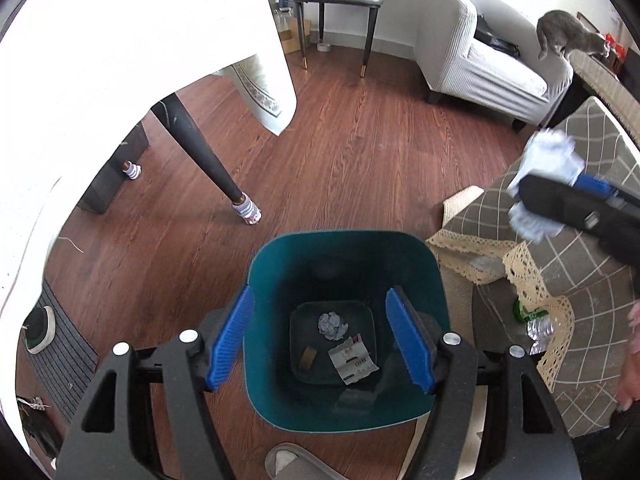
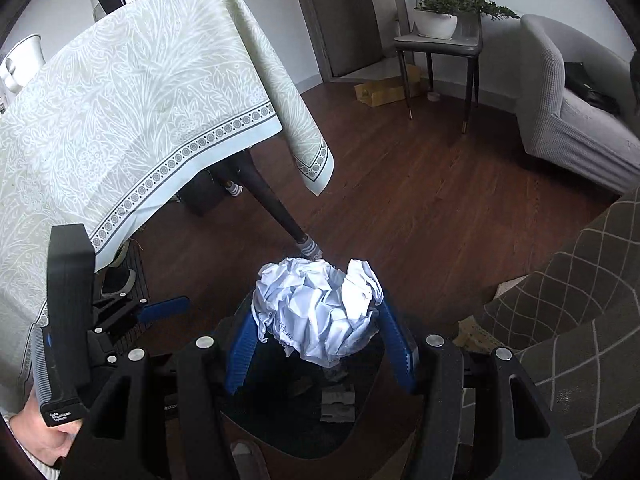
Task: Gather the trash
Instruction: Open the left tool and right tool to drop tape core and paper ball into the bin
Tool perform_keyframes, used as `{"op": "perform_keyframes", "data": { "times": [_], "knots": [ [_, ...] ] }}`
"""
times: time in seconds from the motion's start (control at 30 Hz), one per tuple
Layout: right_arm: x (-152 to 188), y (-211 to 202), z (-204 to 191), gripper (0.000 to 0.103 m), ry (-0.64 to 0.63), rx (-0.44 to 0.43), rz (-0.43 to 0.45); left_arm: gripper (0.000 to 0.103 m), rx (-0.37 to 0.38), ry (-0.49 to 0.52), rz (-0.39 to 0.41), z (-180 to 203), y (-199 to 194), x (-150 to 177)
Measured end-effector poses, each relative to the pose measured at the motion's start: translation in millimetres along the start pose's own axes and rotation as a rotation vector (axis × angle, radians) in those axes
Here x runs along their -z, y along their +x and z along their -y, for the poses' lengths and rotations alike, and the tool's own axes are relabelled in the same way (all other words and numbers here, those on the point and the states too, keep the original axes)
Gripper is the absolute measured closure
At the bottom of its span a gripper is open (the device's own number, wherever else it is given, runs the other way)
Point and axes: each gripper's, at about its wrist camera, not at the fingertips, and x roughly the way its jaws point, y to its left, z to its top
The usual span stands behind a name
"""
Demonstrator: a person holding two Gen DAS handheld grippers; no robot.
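Observation:
A teal trash bin (image 1: pixel 344 248) stands on the wood floor below my left gripper (image 1: pixel 320 340), which is open and empty right over it. Inside the bin lie a small crumpled paper ball (image 1: pixel 333 325), a printed wrapper (image 1: pixel 353 360) and a brown scrap (image 1: pixel 307 358). My right gripper (image 2: pixel 316 328) is shut on a big crumpled white paper ball (image 2: pixel 318 314) and holds it above the bin's dark opening (image 2: pixel 280 432). In the left wrist view that gripper and paper (image 1: pixel 548 164) hang at the right, over the sofa cover.
A table with a pale patterned cloth (image 2: pixel 140 112) and a black leg (image 1: pixel 200 152) stands to the left. A checked sofa cover (image 1: pixel 560 248) with a plastic bottle (image 1: pixel 540 326) lies right. A grey armchair (image 1: pixel 492 64), a cat (image 1: pixel 568 34) and a chair with a plant (image 2: pixel 440 36) are farther back.

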Motion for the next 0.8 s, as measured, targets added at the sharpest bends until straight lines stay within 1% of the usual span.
{"op": "perform_keyframes", "data": {
  "times": [0.1, 0.27, 0.53, 0.73, 0.8],
  "knots": [
    [2, 13, -3, 0.045, -0.014, 0.002, -0.031, 0.034, 0.004, -0.007, 0.034, -5, -11, -6],
    [6, 34, -6, 0.045, -0.027, 0.005, -0.077, 0.035, 0.017, -0.053, 0.081, -11, -28, -15],
    [19, 53, -14, 0.045, -0.063, 0.012, -0.136, 0.038, 0.045, -0.070, 0.142, -11, -59, -30],
    [36, 74, -23, 0.045, -0.078, 0.006, -0.200, 0.046, 0.051, -0.088, 0.192, -10, -89, -40],
    [42, 80, -28, 0.045, -0.096, 0.008, -0.220, 0.052, 0.062, -0.105, 0.209, -12, -98, -43]
  ]
}}
